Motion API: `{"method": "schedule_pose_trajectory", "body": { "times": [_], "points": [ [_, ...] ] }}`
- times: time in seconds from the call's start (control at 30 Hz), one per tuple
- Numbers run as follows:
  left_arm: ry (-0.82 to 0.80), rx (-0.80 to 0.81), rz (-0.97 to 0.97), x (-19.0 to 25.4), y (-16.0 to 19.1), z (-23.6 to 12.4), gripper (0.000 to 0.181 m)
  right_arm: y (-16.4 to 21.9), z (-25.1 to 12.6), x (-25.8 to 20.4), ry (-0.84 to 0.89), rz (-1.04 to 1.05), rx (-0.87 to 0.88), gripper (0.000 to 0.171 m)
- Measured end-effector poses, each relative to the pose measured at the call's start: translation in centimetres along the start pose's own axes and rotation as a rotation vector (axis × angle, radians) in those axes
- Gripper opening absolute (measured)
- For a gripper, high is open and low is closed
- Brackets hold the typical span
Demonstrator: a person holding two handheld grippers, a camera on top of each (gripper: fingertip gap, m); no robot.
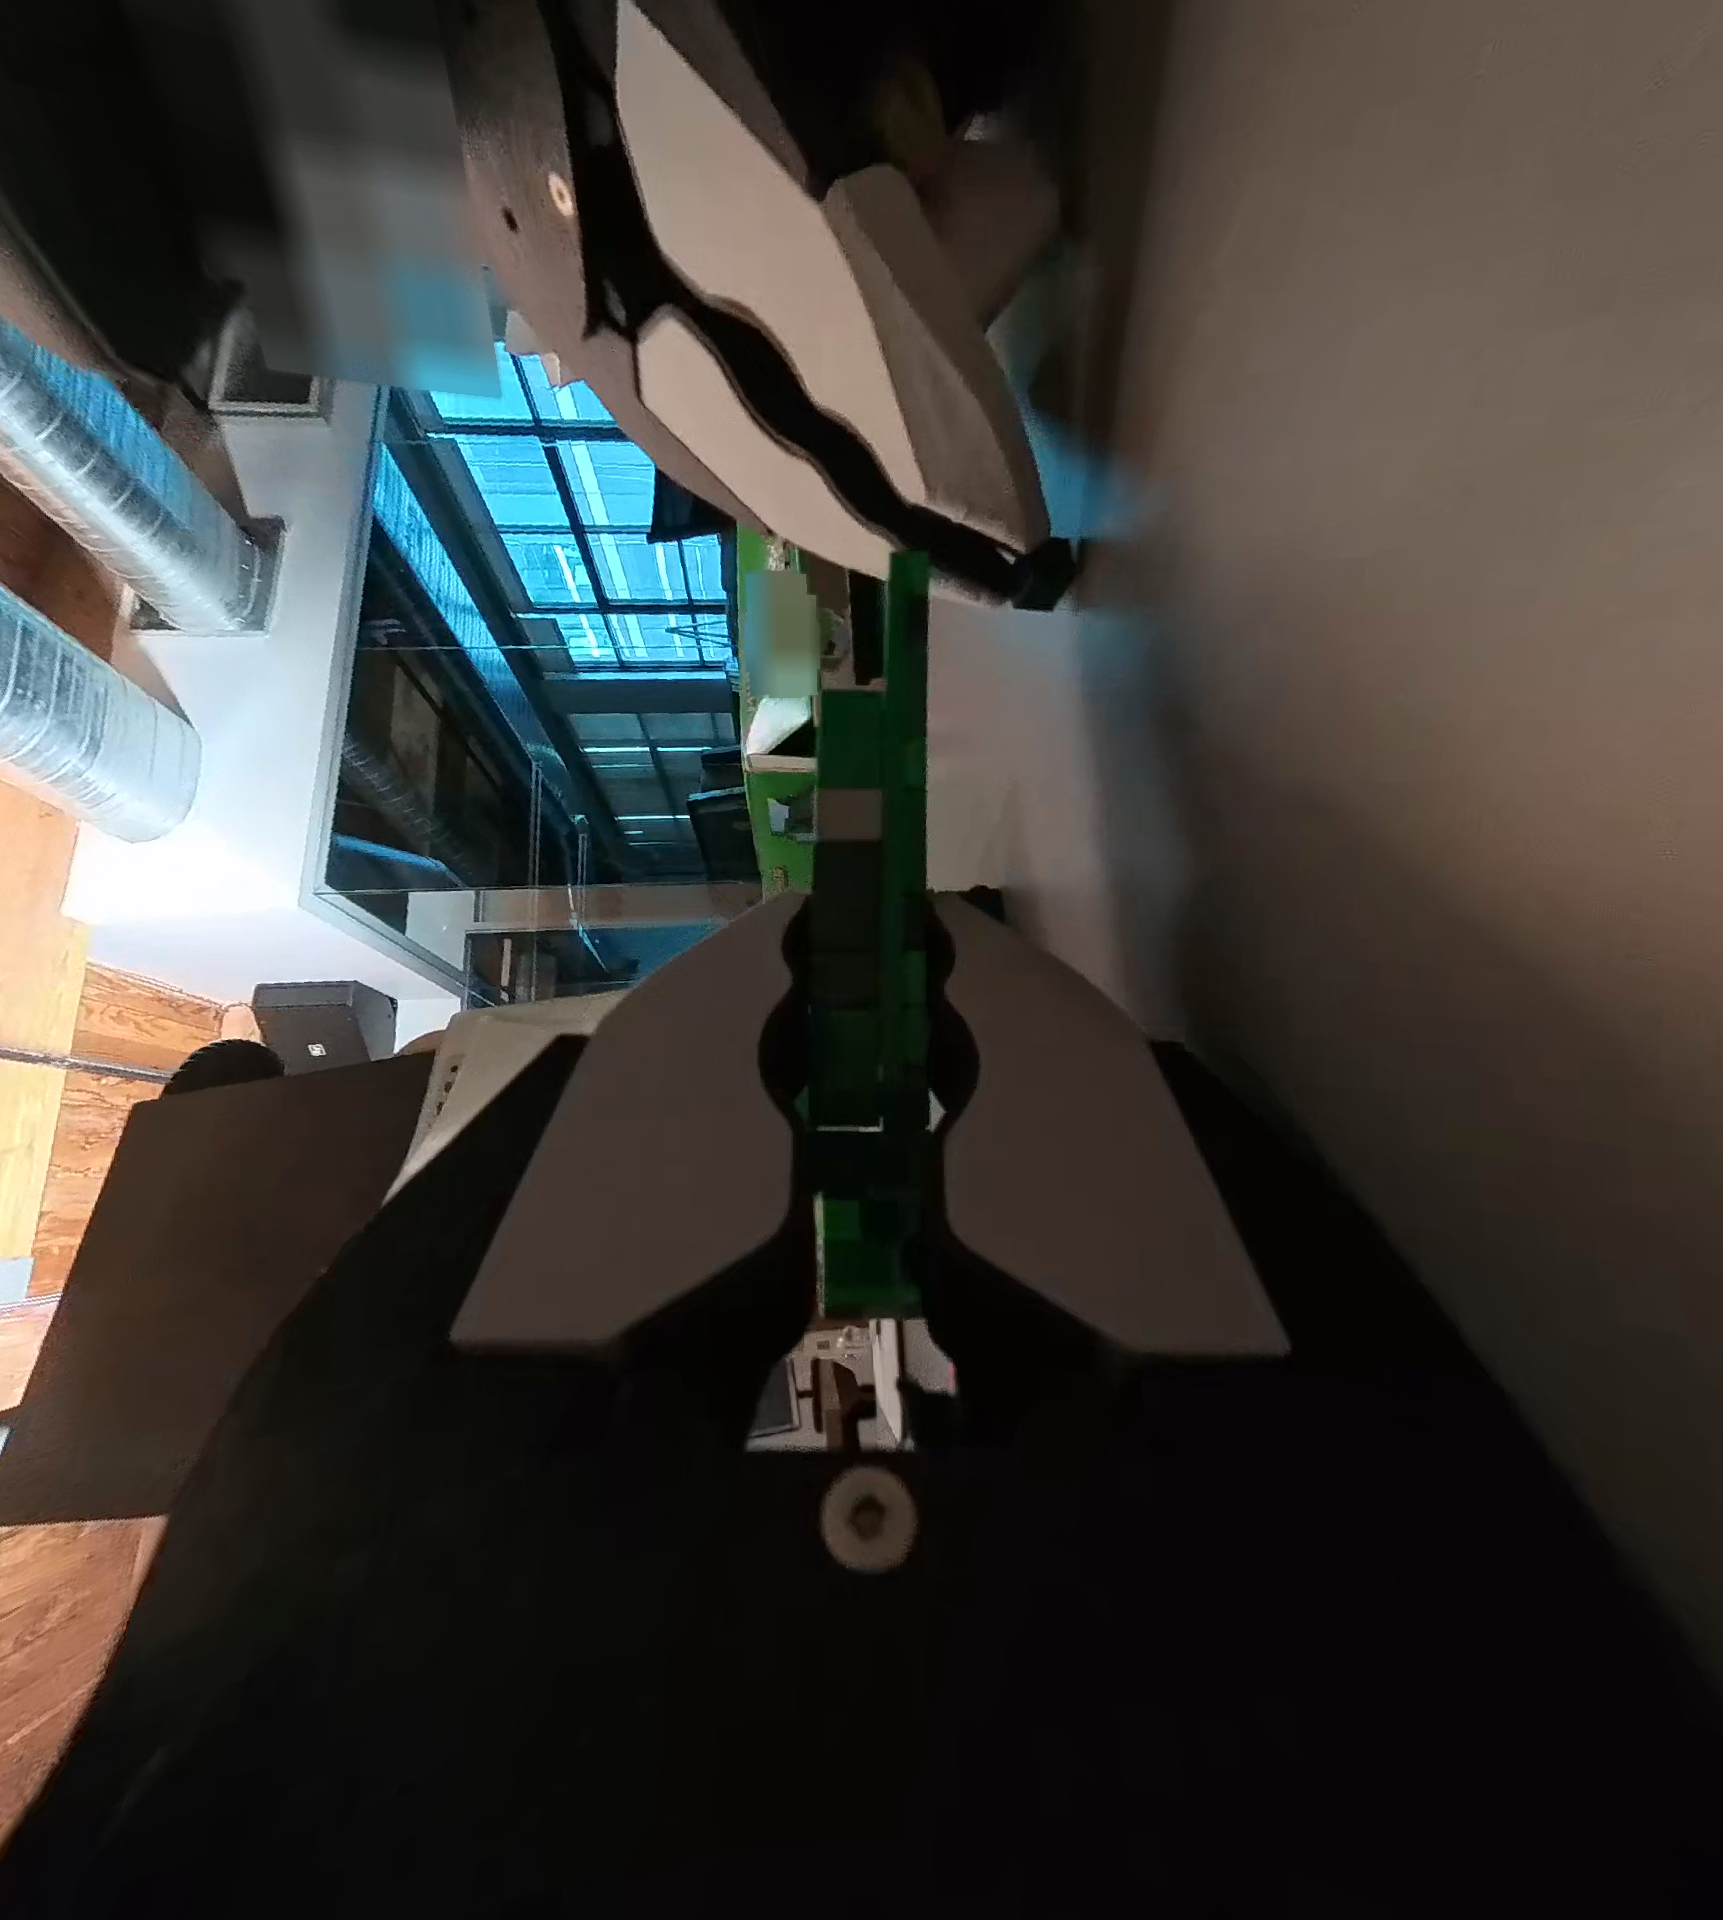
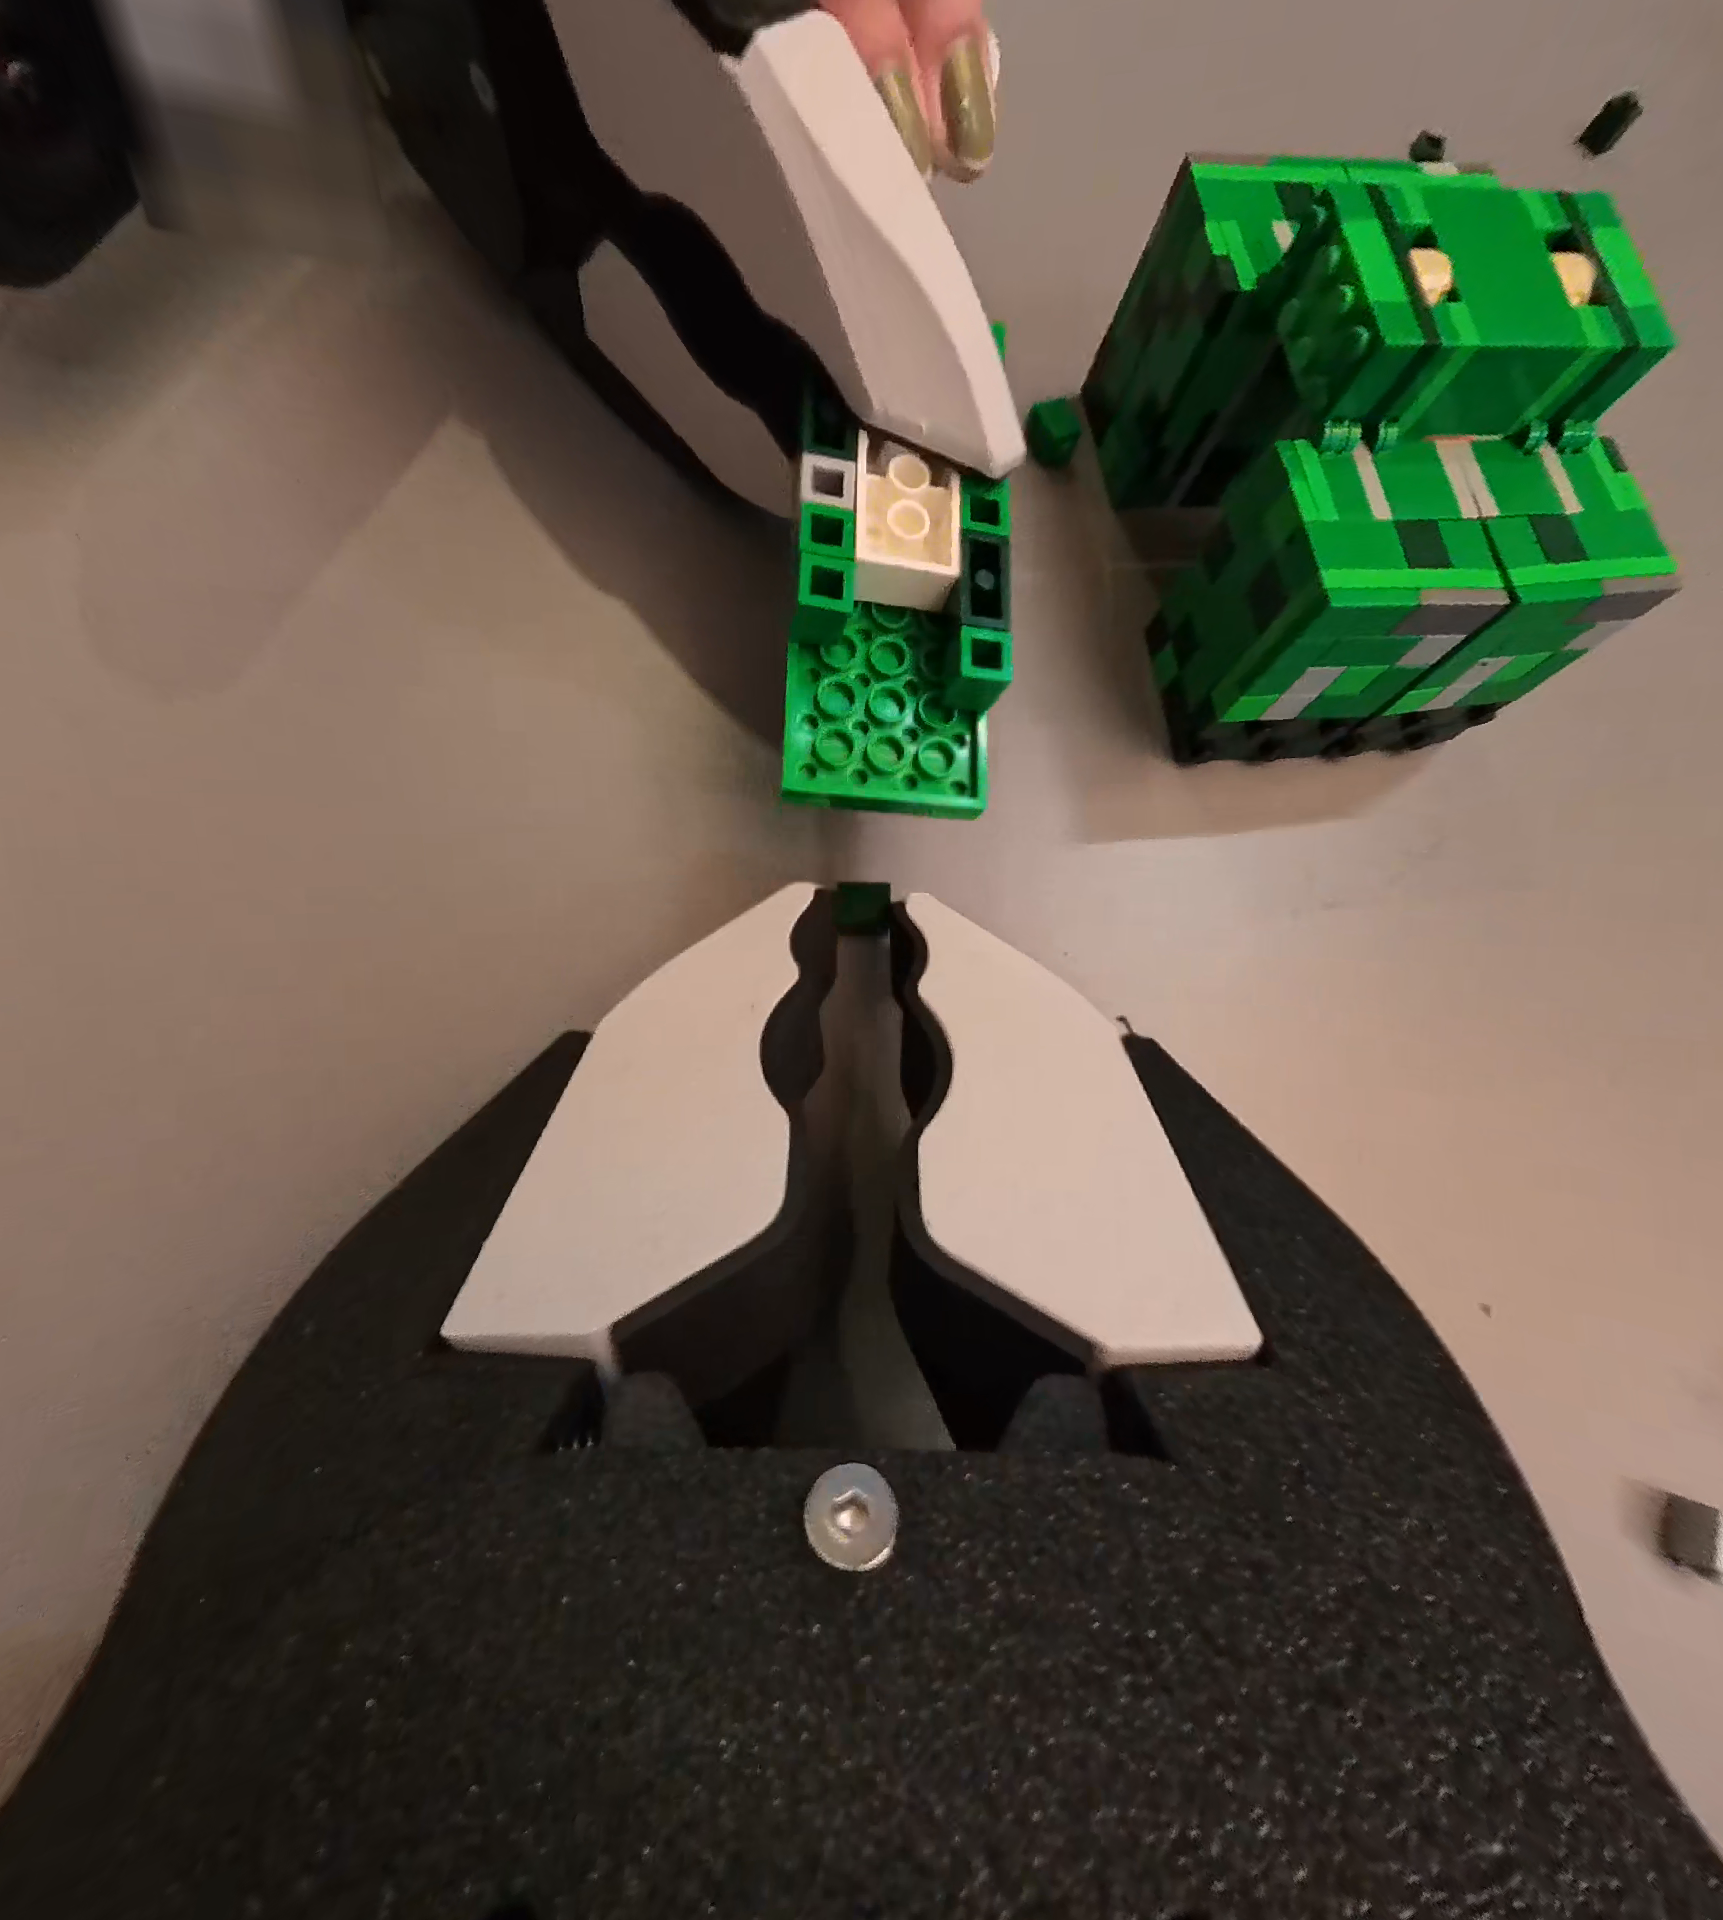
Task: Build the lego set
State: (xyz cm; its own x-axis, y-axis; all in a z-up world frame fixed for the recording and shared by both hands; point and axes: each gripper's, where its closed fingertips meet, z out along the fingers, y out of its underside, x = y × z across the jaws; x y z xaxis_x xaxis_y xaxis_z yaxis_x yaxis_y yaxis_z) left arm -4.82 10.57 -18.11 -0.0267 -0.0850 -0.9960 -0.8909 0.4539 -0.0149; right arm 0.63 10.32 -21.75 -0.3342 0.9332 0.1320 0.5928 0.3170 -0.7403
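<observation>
Held a green plate assembly (image 1: pixel 867 1091) edge-on in the left gripper (image 1: pixel 867 925), fingers narrowed tight against both of its faces. Showed, from the right wrist view, as a studded green plate with small square bricks in green, dark green and grey-white along both long edges, plus a white brick (image 2: pixel 909 530) set between those rows at the far end. Pinched a small dark green brick (image 2: pixel 862 902) at the very tips of the right gripper (image 2: pixel 862 906), fingers almost together, just near of the plate's near edge and not touching it. Had a large built green model (image 2: pixel 1387 468) standing on the grey table (image 2: pixel 265 727) to the right of the plate, apart from it. Had one small green piece (image 2: pixel 1052 431) lying between plate and model, a blurred grey piece (image 2: pixel 1714 1548) at near right, and small dark pieces (image 2: pixel 1605 125) at far right. Had a person's fingers (image 2: pixel 940 104) against the left gripper at the far edge.
</observation>
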Motion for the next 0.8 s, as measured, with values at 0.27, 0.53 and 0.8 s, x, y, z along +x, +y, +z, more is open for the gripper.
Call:
{"method": "schedule_pose_trajectory", "body": {
  "times": [0.27,0.53,0.8],
  "points": [
    [0.054,-0.015,-0.04,0.5,0.2,0.0,0.017,-1.8,-1.9,0.8,0.084,-0.078,0.11,0.009],
    [0.014,0.014,-0.024,0.2,-0.4,-0.1,0.018,-3.7,-1.3,-0.5,0.041,-0.099,0.209,0.009],
    [0.004,0.02,-0.031,0.0,-0.5,-0.1,0.017,-3.7,-1.4,-0.2,0.007,-0.023,0.243,0.016]
  ]
}}
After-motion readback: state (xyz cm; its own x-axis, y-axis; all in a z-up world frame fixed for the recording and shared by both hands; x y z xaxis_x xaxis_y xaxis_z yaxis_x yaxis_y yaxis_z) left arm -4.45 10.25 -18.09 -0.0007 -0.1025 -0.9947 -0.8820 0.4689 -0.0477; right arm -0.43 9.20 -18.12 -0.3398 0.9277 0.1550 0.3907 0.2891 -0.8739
